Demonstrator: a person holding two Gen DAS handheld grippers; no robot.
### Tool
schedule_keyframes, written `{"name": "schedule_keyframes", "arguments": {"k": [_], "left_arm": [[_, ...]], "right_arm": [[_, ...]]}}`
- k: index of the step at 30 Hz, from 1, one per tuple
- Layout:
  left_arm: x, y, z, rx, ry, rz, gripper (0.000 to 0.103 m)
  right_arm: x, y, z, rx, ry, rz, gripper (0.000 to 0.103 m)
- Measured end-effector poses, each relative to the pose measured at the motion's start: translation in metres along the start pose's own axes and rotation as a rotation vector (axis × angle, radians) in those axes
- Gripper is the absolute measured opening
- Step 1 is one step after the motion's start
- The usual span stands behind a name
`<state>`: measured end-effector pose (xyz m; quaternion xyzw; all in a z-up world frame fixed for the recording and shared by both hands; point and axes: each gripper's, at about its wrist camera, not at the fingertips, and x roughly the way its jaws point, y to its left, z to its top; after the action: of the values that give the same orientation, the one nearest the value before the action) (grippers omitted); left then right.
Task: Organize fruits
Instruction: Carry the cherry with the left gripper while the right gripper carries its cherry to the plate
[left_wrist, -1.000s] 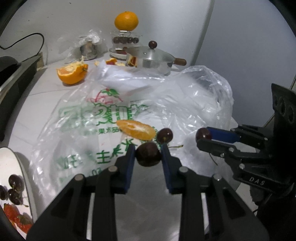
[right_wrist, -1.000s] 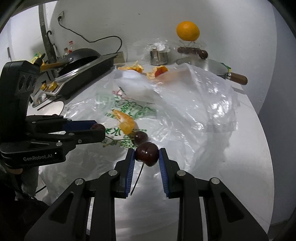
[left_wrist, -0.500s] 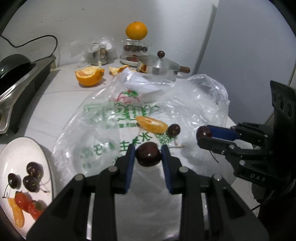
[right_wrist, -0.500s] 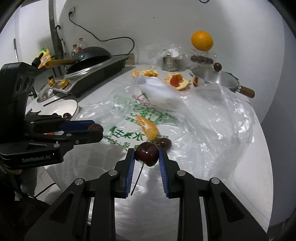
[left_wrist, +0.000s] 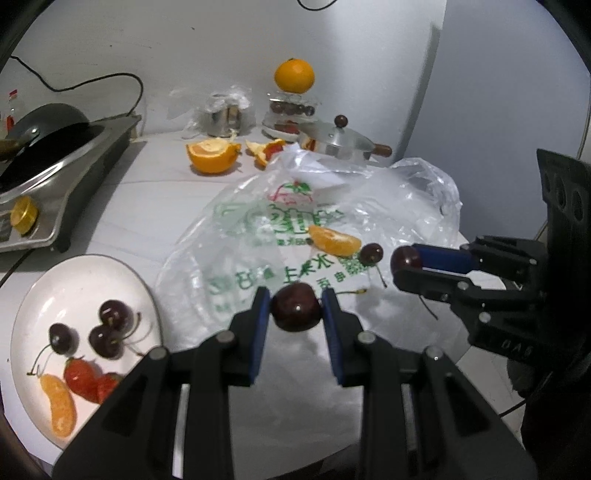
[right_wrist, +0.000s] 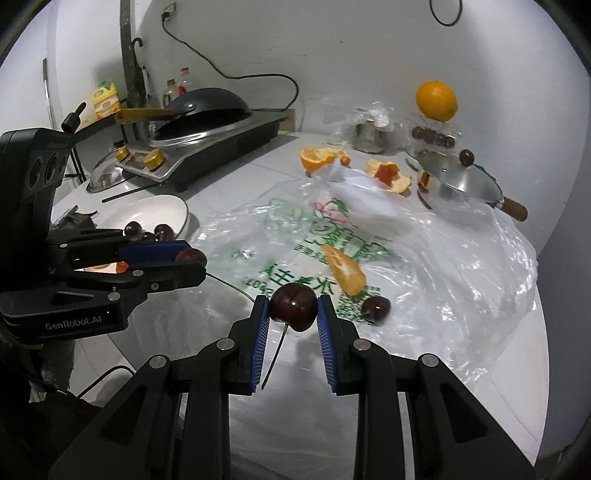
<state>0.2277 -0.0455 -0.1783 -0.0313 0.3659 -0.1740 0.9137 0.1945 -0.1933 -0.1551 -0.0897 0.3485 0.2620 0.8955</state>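
Dark cherries clamped in both tongs.
Left gripper (left_wrist: 295, 308) holds cherry (left_wrist: 296, 308); right gripper (right_wrist: 293, 308) holds second cherry (right_wrist: 294, 307); plate (left_wrist: 79, 275) lower left.

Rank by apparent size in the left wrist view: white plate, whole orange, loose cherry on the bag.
1. white plate, though it is nearer the camera
2. whole orange, though it is farthest back
3. loose cherry
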Motion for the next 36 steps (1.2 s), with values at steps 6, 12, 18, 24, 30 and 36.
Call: {"name": "schedule_keyframes", "arguments": {"k": [6,12,18,24,30,36], "left_arm": [[-0.014,0.011,-0.007,-0.002,-0.022,0.026,0.029],[-0.027,0.018,-0.015,0.018,-0.046,0.066,0.029],[-0.037,0.028,-0.021,0.012,-0.065,0.085,0.029],[-0.049,0.043,-0.028,-0.011,-0.081,0.104,0.029],[-0.058,0.061,-0.039,-0.039,-0.084,0.133,0.029],[-0.067,0.078,-0.045,-0.067,-0.091,0.156,0.029]], "right_arm": [[0.001,0.019,0.005,-0.027,0.002,0.005,0.028],[0.003,0.038,0.011,-0.055,0.007,0.007,0.028],[0.005,0.054,0.017,-0.081,0.012,0.007,0.028],[0.01,0.071,0.023,-0.108,0.019,0.016,0.028],[0.017,0.086,0.029,-0.134,0.026,0.029,0.028],[0.025,0.101,0.035,-0.159,0.033,0.045,0.028]]}}
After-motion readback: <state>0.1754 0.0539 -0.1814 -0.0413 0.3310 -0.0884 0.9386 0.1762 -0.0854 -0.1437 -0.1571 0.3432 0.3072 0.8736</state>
